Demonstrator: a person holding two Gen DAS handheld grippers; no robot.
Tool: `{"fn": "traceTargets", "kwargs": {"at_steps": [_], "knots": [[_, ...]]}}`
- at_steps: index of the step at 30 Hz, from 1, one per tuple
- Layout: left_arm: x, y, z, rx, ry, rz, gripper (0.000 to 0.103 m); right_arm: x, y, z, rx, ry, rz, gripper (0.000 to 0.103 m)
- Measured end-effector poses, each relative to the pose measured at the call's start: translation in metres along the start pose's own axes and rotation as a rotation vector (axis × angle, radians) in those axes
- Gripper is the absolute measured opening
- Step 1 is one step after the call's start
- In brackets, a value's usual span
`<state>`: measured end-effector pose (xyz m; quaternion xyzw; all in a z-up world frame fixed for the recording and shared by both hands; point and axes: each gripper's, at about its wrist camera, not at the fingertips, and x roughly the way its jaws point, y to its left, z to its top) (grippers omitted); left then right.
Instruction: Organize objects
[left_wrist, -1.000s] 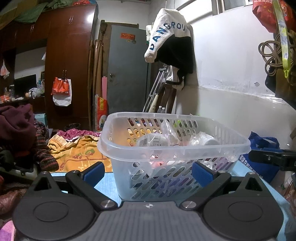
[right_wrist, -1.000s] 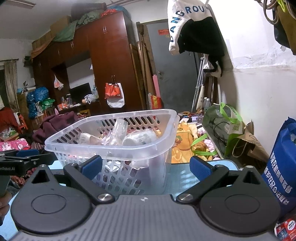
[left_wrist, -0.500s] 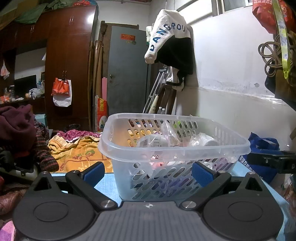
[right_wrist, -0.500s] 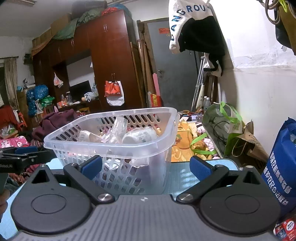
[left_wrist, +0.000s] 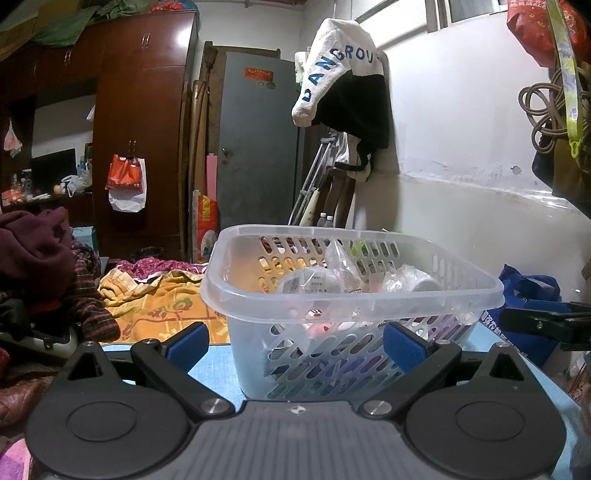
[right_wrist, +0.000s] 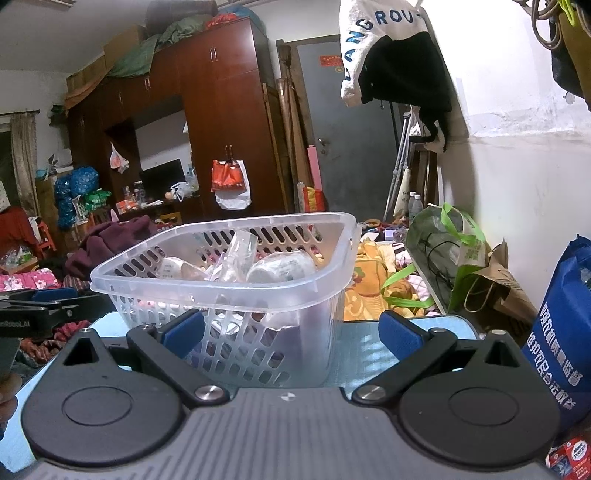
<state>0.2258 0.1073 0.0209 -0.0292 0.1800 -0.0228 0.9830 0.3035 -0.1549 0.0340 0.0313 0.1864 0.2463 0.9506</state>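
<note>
On blue table (left_wrist: 218, 369), basket (left_wrist: 351, 295); cluttered bedroom.

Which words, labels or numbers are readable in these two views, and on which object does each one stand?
"DANGROU" (last letters hidden): white and black garment hanging on the wall.
"nRobot_AI" (start cut off): body of the left tongs, seen from the right wrist.
Blue bag: white Chinese characters, too distorted to read.
Red sign on the grey door: too small.
Labels on the white containers in the basket: blurred.

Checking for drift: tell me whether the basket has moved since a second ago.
No. The basket sits unchanged below the grey door; only slight camera wobble shows.
</note>
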Motion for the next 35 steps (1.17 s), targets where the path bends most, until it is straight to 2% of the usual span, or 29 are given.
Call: {"fn": "traceTargets", "kwargs": {"at_steps": [31, 35], "knots": [[-0.0002, -0.0012, -0.0002, 0.003, -0.002, -0.003, 0.101, 0.0025, 0.0055, -0.0026, -0.016, 0.01, 0.007, 0.103], [-0.0014, -0.0036, -0.0017, 0.014, -0.015, 0.014, 0.101, 0.0024, 0.0056, -0.0026, -0.016, 0.01, 0.007, 0.103]]}}
